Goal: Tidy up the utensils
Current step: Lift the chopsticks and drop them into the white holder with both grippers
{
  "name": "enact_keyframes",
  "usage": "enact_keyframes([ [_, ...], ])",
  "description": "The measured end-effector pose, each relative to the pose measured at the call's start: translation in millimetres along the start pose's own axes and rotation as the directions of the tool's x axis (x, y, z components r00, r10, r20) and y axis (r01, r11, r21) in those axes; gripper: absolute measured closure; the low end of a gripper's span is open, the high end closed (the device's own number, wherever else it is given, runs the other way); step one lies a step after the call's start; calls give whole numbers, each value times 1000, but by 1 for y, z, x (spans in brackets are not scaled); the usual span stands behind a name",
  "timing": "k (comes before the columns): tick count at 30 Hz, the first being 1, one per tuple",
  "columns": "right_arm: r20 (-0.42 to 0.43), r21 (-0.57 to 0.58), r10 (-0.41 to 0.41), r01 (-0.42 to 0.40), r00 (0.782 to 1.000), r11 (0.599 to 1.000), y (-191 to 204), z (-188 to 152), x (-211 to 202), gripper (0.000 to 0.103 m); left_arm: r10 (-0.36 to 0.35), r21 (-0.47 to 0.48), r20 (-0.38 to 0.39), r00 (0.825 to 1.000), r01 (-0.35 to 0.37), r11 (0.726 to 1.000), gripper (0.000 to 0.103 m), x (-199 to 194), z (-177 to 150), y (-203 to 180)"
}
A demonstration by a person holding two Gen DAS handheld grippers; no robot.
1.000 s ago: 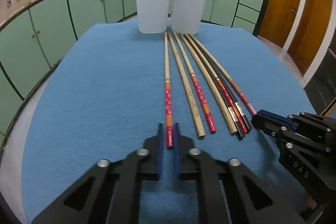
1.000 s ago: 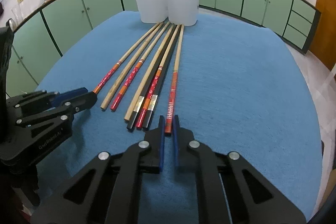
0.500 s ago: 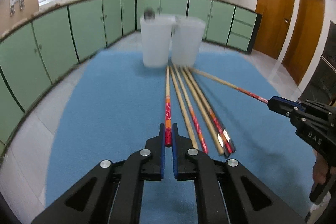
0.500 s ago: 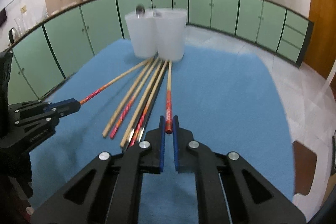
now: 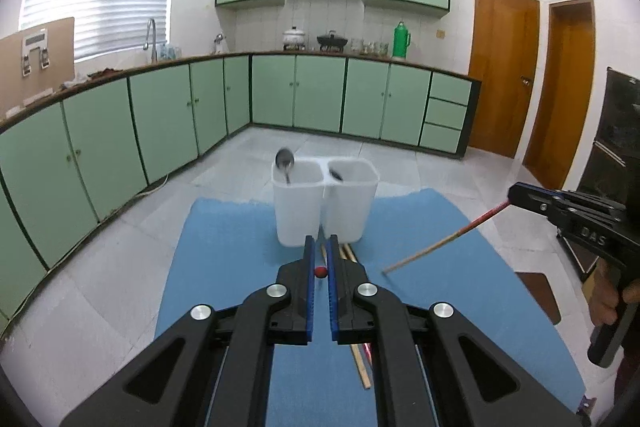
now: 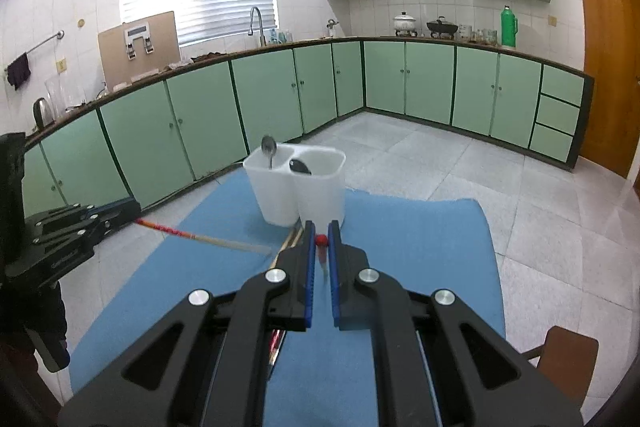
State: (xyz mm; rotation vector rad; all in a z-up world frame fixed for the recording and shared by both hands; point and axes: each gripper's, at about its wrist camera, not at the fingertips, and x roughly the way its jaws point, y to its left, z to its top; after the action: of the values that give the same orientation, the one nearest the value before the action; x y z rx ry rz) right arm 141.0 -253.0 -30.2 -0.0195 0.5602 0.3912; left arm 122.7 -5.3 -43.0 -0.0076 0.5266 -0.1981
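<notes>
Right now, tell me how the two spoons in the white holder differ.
The silver spoon stands in the holder's left compartment, bowl up, well above the rim; the black spoon lies in the right compartment, its bowl barely clearing the rim. The silver spoon is shiny metal with its thin handle showing; the black spoon is dark and its handle is hidden. Both sit bowl-end up in the same holder.

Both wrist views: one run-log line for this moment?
left gripper: shut on chopstick | right gripper: shut on chopstick | both raised over blue mat | white holder: two spoons
</notes>
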Motion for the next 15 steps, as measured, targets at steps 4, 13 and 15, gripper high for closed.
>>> enact_keyframes([
  [4,-2,-16,-5,5,1000,1000,1,16,6,98,-26,3,28,999,25,1000,97,4,18,2],
  [13,55,-23,57,-56,997,998,-2,76,8,98,-36,5,132,991,36,999,98,6,69,11],
  [15,79,-36,67,-64,995,997,-1,89,5,98,-38,10,164,986,37,999,98,2,81,11],
])
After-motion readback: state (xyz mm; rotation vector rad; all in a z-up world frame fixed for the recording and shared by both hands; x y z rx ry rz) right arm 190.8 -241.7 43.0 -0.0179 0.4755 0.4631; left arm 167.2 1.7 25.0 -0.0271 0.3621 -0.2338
